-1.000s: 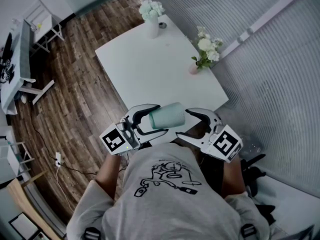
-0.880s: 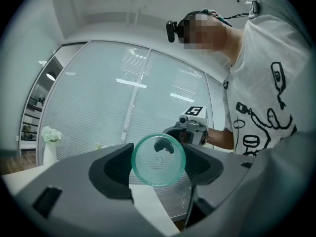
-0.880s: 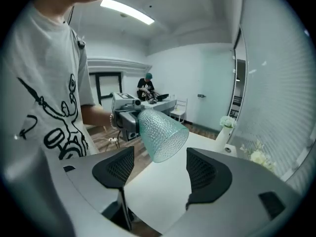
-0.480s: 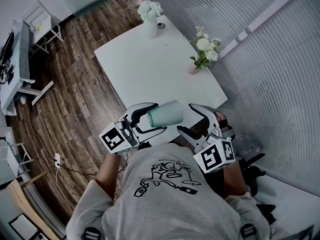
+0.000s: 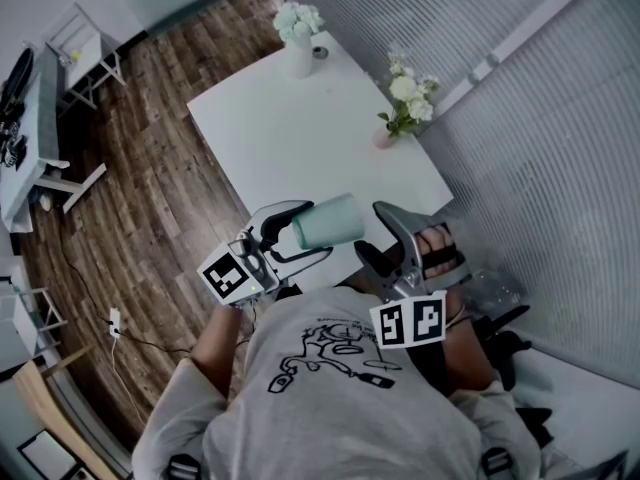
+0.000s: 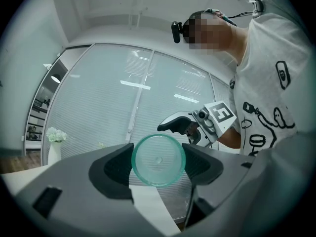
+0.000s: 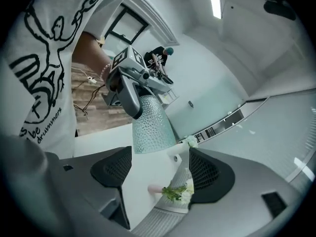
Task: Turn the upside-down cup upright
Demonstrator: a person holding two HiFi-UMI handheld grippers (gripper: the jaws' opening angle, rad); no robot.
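Now the left hand-held gripper (image 5: 312, 230) clamps the cup (image 5: 328, 222) sideways; the right hand-held gripper's (image 5: 375, 230) empty jaws have just been opening.

The person's white T-shirt (image 7: 39, 43) is carrying small black lettering (image 7: 43, 125) under its line drawing, and in the right gripper view it seems to be reading "be drummers". The marker cube (image 5: 408, 322) on the right hand-held gripper (image 5: 368, 230) and the marker cube (image 5: 226, 277) on the left hand-held gripper (image 5: 320, 230) are showing only black-and-white square code patterns.
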